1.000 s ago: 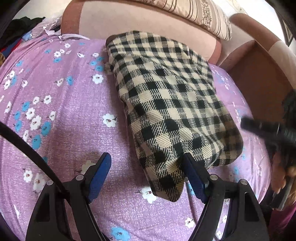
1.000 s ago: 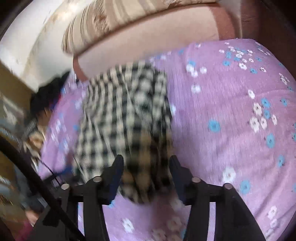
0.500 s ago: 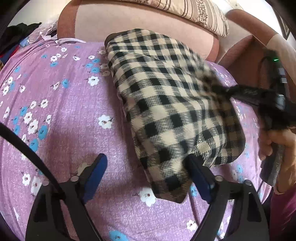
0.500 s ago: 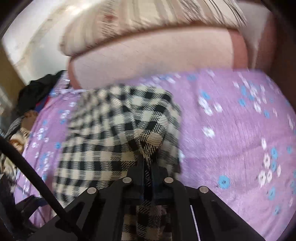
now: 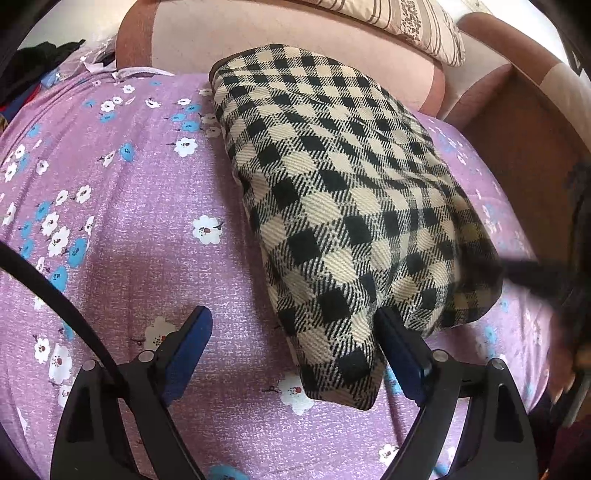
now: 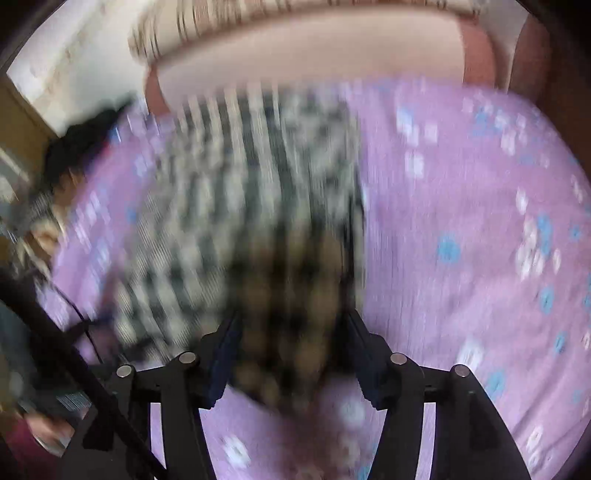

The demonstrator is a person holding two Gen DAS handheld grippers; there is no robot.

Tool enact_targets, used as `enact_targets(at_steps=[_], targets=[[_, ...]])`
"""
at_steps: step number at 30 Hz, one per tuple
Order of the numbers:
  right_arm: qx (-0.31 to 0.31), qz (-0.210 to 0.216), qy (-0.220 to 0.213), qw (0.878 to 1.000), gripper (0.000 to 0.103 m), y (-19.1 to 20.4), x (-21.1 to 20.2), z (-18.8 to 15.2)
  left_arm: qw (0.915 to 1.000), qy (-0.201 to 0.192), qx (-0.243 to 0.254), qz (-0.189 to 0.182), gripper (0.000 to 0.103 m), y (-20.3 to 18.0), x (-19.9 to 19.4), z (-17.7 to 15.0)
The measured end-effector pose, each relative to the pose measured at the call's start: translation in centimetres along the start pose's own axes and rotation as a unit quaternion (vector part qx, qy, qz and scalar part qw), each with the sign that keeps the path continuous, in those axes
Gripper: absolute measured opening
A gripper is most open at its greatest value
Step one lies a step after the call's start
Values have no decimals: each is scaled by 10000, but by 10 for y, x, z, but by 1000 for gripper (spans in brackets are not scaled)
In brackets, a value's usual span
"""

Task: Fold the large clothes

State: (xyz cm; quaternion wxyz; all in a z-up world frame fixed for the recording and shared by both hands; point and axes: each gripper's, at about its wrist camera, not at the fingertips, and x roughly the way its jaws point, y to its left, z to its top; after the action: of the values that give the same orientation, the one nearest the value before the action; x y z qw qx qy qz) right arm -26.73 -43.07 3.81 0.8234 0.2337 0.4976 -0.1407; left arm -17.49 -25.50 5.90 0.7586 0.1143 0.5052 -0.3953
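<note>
Down at the left gripper (image 5: 293,345), the blue-padded jaws stand wide apart; the near corner of the black-and-cream checked woollen garment (image 5: 343,206) lies between them, hard against the right-hand pad and well clear of the left-hand one, so nothing is pinched. At the right gripper (image 6: 290,352) the jaws are opening, about half spread, with the near end of the same checked cloth lying between them; that view is badly smeared, and no pad can be seen pressing on the fabric, so I read it as let go rather than held. Outward from the fingers, the garment sits as a thick, narrow, oblong bundle, running from the grippers back to the pink padded rest (image 5: 295,40) behind, on which a striped beige pillow (image 5: 406,26) lies. It rests on the purple bedsheet printed with white and blue flowers (image 5: 129,221), with bare sheet on both sides. A pile of dark clothes (image 5: 37,66) sits at the far left edge. Judging by its compact, layered shape and tidy long edges, the folding of this piece looks nearly done: the main folds are in. What seems left is small, perhaps squaring the near end, which bulges a little on the right, and setting the bundle aside before taking another garment.
</note>
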Motion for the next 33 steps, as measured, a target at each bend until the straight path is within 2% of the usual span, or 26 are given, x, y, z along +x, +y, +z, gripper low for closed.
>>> enact_targets(at_steps=[1, 3, 4, 6, 9, 10, 12, 13, 14, 16, 18, 21, 25, 27, 29, 31, 33], targets=[[-376, -279, 136, 9988, 21, 4, 9, -11, 10000, 29, -13, -11, 89, 0, 1, -1], [-687, -469, 17, 9965, 14, 10, 6, -21, 10000, 49, -48, -29, 89, 1, -1, -4], [-708, -476, 11, 9963, 7, 11, 2, -23, 10000, 23, -47, -18, 89, 1, -3, -4], [-760, -516, -193, 9956, 6, 14, -14, -25, 10000, -17, -6, 7, 89, 1, -6, -5], [-570, -373, -174, 9975, 7, 7, -15, -32, 9999, -52, 52, 68, 89, -2, -8, -5], [-489, -331, -169, 9981, 9, 5, -14, -30, 9999, -56, 74, 96, 89, -3, -8, -6], [-118, -147, -171, 9997, 23, -10, -16, -26, 9999, -68, 94, 125, 89, -5, -9, -6], [39, -42, -242, 9997, 35, -16, -22, -26, 9998, -81, 110, 136, 89, -5, -10, -6], [202, 85, -378, 9990, 44, -19, -31, -28, 9998, -85, 110, 145, 89, -6, -10, -5], [433, 224, -678, 9965, 53, -25, -45, -23, 9998, -79, 81, 149, 89, -7, -9, -4], [366, 106, -831, 9958, 57, -19, -50, -14, 9999, -75, 44, 139, 89, -7, -8, -4], [224, -173, -827, 9962, 64, -6, -41, -2, 9998, -83, 47, 147, 89, -8, -8, -3], [491, -92, -804, 9955, 64, -12, -15, 11, 9999, -68, 45, 131, 89, -8, -7, -3], [657, -288, -630, 9954, 64, -19, 8, 16, 9999, -62, 23, 124, 89, -9, -7, -2], [758, -134, -512, 9957, 71, -29, 21, 14, 9999, -38, 9, 105, 89, -9, -6, -1], [875, 14, -525, 9948, 73, -38, 19, 14, 10000, -21, -45, 31, 89, -6, -6, 1], [879, 104, -776, 9930, 73, -40, 5, 17, 9998, -15, -152, -118, 89, -3, -8, 4]])
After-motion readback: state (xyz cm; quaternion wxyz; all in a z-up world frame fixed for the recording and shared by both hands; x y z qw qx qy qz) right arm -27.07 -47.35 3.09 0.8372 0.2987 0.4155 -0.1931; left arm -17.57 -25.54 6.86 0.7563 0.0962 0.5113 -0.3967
